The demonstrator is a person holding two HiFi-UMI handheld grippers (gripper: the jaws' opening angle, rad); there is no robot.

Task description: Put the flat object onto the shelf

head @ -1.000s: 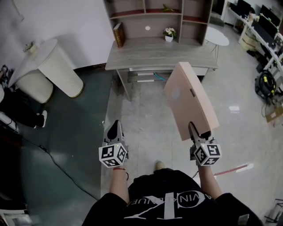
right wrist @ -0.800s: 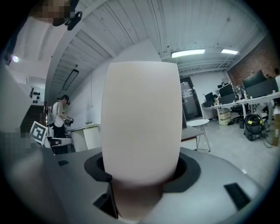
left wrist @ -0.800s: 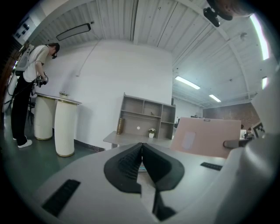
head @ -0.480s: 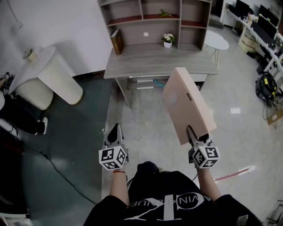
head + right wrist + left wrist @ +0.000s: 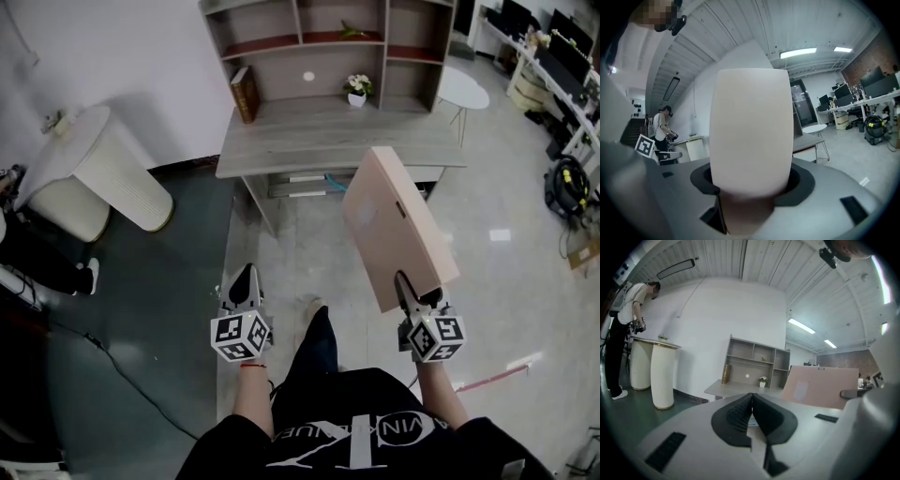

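Observation:
A flat pale cardboard box (image 5: 396,225) stands on edge in my right gripper (image 5: 409,283), which is shut on its lower end; in the right gripper view the box (image 5: 751,131) fills the middle and hides the jaws' tips. My left gripper (image 5: 242,284) is held at the same height on the left, shut with nothing in it; its jaws (image 5: 751,404) meet in the left gripper view. The grey shelf unit (image 5: 323,42) stands on a grey desk (image 5: 328,127) ahead, also seen as the shelf unit (image 5: 754,364) in the left gripper view.
On the shelf are a brown book (image 5: 244,94), a small potted flower (image 5: 356,89) and a white disc (image 5: 307,75). A white ribbed stand (image 5: 108,169) is left, a round white table (image 5: 464,89) right. A person (image 5: 623,319) stands at the stand. Office desks line the right.
Both grippers and the box have moved forward toward the desk; the shelf unit shows more fully at the top. My leg has stepped forward between the grippers.

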